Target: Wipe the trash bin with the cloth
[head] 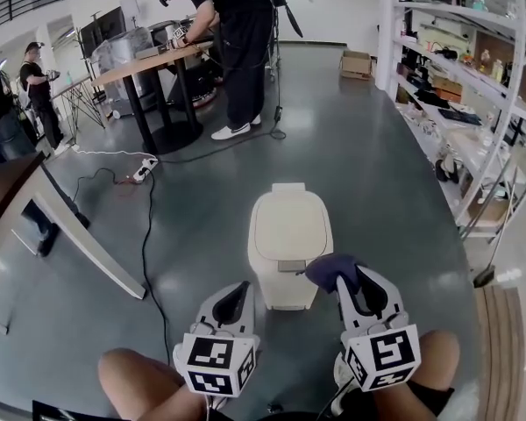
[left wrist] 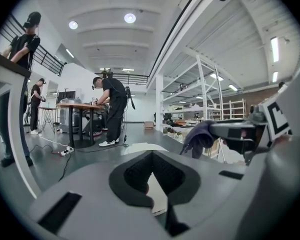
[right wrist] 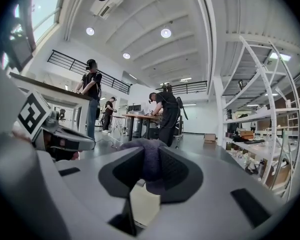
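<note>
A cream trash bin (head: 289, 226) with its lid closed stands on the grey floor just ahead of me. A dark purple cloth (head: 330, 269) hangs over the bin's near right corner, and my right gripper (head: 344, 276) is shut on it. In the right gripper view the cloth (right wrist: 149, 160) bunches between the black pads, with the bin (right wrist: 143, 204) pale below. My left gripper (head: 241, 293) hovers by the bin's near left corner, jaws together and holding nothing. The left gripper view shows the bin lid (left wrist: 140, 147) past the jaws, and the cloth (left wrist: 199, 135) at the right.
A black cable (head: 146, 261) runs across the floor left of the bin to a power strip (head: 144, 170). A slanted table leg (head: 88, 248) stands at the left, and white shelving (head: 473, 103) lines the right. People stand at a round table (head: 158, 60) far back.
</note>
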`<state>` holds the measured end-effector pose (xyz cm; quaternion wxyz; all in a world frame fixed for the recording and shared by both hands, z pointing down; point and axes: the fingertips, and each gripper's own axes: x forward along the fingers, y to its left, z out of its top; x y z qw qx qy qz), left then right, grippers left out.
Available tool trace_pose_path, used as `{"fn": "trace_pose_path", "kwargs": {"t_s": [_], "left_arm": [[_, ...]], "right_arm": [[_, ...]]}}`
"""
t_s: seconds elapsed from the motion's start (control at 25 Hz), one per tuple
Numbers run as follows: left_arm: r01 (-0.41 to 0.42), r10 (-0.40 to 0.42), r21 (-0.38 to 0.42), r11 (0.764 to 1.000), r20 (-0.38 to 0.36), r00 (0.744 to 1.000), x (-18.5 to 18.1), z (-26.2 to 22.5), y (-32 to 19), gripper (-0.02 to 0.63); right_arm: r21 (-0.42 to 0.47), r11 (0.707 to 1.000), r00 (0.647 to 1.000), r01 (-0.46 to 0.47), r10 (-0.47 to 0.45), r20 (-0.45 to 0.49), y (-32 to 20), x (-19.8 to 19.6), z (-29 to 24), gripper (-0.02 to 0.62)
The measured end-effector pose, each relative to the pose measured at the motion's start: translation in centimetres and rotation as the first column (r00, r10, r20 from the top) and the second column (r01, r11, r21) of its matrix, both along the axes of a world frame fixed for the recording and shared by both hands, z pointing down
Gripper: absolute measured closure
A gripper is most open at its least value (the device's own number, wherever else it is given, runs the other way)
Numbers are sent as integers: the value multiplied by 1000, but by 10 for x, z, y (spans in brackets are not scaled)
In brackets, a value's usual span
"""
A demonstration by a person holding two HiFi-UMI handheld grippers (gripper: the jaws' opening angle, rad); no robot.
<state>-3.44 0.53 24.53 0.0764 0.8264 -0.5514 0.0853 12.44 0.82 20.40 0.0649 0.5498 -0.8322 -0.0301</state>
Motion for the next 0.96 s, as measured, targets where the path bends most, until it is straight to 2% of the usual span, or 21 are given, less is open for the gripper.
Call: {"fn": "trace_pose_path", "kwargs": {"t_s": [0.28, 0.6, 0.96], "left_arm": [[-8, 8, -2, 1000, -6, 1000, 3, 0, 1, 606], [-30, 29, -13, 999, -32, 999, 0, -1, 2, 606], [-3, 0, -41, 999, -70, 998, -9, 3, 3, 606]], "right_arm": [[11, 1000, 1000, 1, -1, -17, 2, -6, 6, 503], [-19, 1000, 999, 8, -8, -39, 2, -27, 20, 503], [0, 1000, 999, -9, 9, -31, -1, -25, 16, 503]]}}
